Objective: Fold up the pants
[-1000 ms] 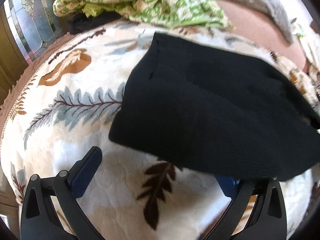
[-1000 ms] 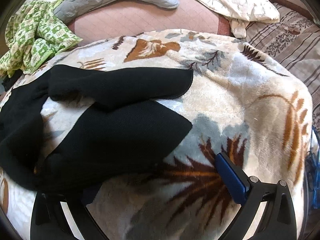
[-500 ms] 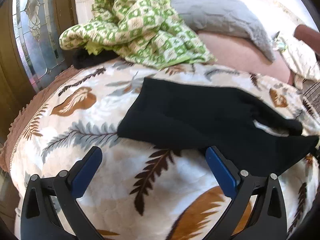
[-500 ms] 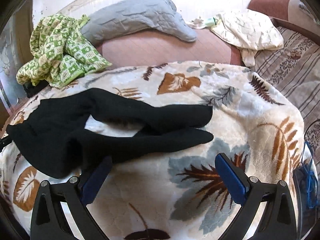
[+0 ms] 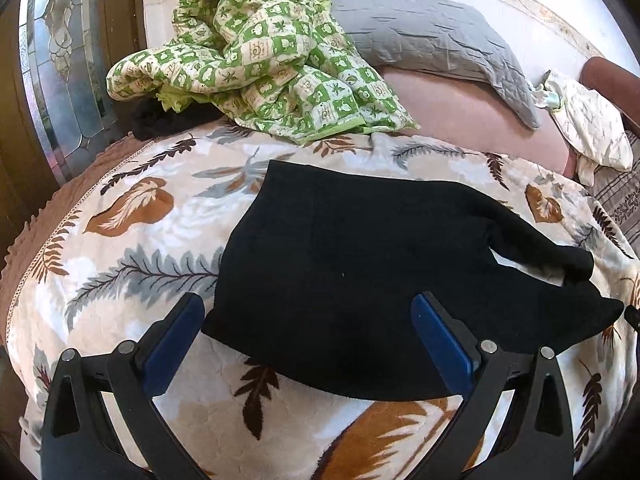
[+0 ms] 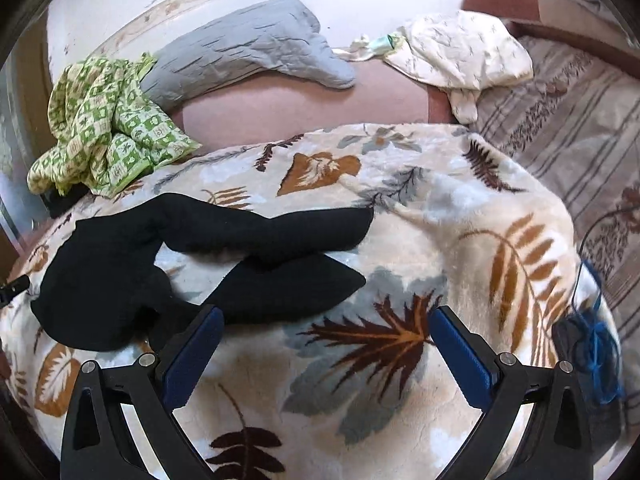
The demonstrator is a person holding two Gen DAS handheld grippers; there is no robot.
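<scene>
Left wrist view, far left: a wooden frame with leaded glass (image 5: 60,80), partly cut off by the lens edge. Beside it a green-and-cream checked quilt (image 5: 256,52) lies heaped at the far end of the leaf-print blanket (image 5: 132,248); a dark item under the quilt's left edge cannot be identified. The left gripper (image 5: 308,320) has its jaws spread wide and holds nothing — it sits above the near hem of the black pants (image 5: 352,264), whether touching the cloth cannot be told. The pants lie flat mid-blanket, waist end leftward, two legs trailing right; the fabric is so dark that seams and folds barely register. Behind them, a grey quilted pillow (image 5: 432,40) and a cream cloth (image 5: 592,128).

Right wrist view: the pants (image 6: 120,276) occupy the left half, legs (image 6: 280,232) crossing slightly, the nearer leg passing behind the left finger. The right gripper (image 6: 326,328) is also wide open and empty, over bare blanket (image 6: 460,220). At far right, a tangle of blue and dark cord (image 6: 596,340) — blurred, partly cut off.
</scene>
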